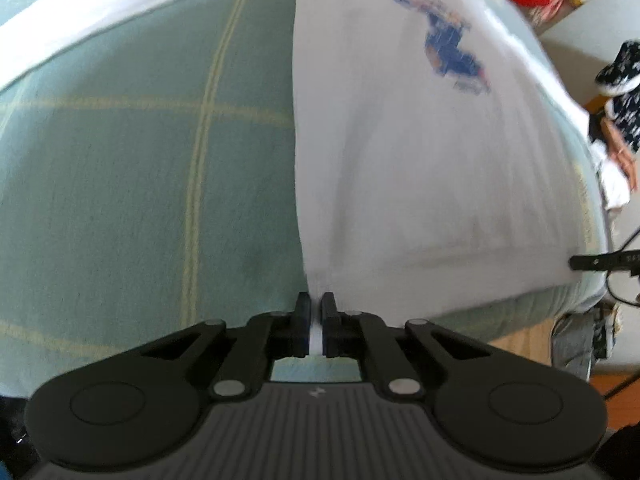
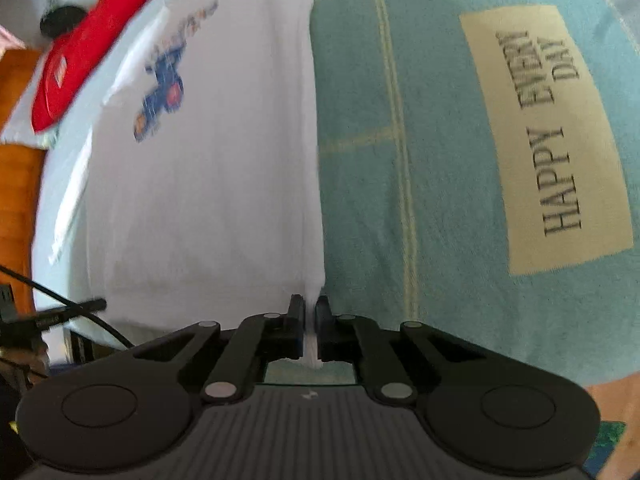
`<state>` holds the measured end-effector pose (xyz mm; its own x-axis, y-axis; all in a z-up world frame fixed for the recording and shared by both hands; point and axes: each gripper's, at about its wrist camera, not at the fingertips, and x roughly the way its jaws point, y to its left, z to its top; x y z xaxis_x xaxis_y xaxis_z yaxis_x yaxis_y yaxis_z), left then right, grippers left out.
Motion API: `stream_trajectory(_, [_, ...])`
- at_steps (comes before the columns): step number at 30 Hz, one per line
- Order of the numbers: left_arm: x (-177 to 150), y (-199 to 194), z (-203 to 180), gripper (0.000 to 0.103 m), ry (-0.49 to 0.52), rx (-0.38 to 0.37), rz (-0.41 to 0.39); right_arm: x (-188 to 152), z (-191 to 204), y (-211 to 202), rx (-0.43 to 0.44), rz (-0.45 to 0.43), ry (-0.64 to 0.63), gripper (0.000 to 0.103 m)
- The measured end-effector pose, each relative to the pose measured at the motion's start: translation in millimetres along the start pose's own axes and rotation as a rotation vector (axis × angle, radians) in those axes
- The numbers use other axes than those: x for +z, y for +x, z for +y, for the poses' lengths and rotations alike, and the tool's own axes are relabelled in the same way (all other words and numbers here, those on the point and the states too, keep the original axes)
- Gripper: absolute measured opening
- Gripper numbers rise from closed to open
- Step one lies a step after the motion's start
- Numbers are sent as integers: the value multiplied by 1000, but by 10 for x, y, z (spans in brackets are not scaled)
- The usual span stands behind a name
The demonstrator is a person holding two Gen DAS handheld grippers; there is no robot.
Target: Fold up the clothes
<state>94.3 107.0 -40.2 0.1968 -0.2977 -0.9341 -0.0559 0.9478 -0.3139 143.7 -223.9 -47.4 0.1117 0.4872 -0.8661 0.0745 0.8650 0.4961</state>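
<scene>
Across a pale green bed cover (image 1: 140, 168) with thin yellow stripes lay a white T-shirt (image 1: 400, 184), spread flat with its blue printed figure (image 1: 452, 44) facing up. The left tool (image 1: 316, 312) was clenched on the shirt's near corner, a strip of white cloth pinched between its black fingers (image 1: 303, 320), with the shirt's straight side edge running away from it up the cover. The right tool (image 2: 309, 312) was likewise clamped on white fabric at a near corner of the shirt (image 2: 208, 184), a thin fold of it showing between the fingers (image 2: 297, 320). Beside the shirt in the right wrist view, a cream patch (image 2: 548, 136) on the cover read "HAPPY EVERY DAY". A red garment (image 2: 92, 52) lay beyond the shirt's far side, near the print (image 2: 164, 76). A black cable (image 2: 76, 312) crossed the bed's edge just beside the shirt's hem.
</scene>
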Motion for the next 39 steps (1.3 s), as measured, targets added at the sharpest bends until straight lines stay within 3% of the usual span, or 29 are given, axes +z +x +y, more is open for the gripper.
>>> stream_trajectory(3, [87,-187,-10,9,19,31,-29,42,68,-61,-65,-10,-55,17])
stream_trajectory(6, [300,-475,50,22,-12,8,-127,143,195,-225,-109,-76,-119,30])
stream_trajectory(8, [511,-630,122,46,-56,-28,-214,267,304,-341,-108,-137,-152,33])
stream_trajectory(9, [646,-673,170,50,-86,-55,-260,332,367,-360,-95,-160,-170,37])
stream_trajectory(14, [1343,-393,636,61,-397,-298,-395,638,713,-258,-9,-221,-270,41])
stream_trajectory(16, [1551,-109,825,61,-560,-379,-384,691,869,-176,-17,-224,-331,41])
stream_trajectory(19, [1608,176,1018,61,-717,-459,-400,685,1057,-79,-27,-214,-400,41])
stream_trajectory(25, [1762,550,1031,58,-803,-436,-466,669,1221,41,-10,-187,-429,42])
stream_trajectory(27, [1844,474,998,29,-741,-324,-502,686,1260,83,-5,-175,-434,42])
stream_trajectory(28, [1886,426,982,8,-706,-261,-518,698,1282,103,-4,-170,-438,42])
stream_trajectory(30, [1977,336,922,6,-634,-157,-560,707,1330,118,-8,-168,-453,42])
stream_trajectory(35, [2143,112,896,6,-498,-22,-643,740,1362,163,-14,-169,-458,42])
stream_trajectory(39, [2178,98,892,11,-474,-50,-524,758,1361,219,-34,-158,-463,45])
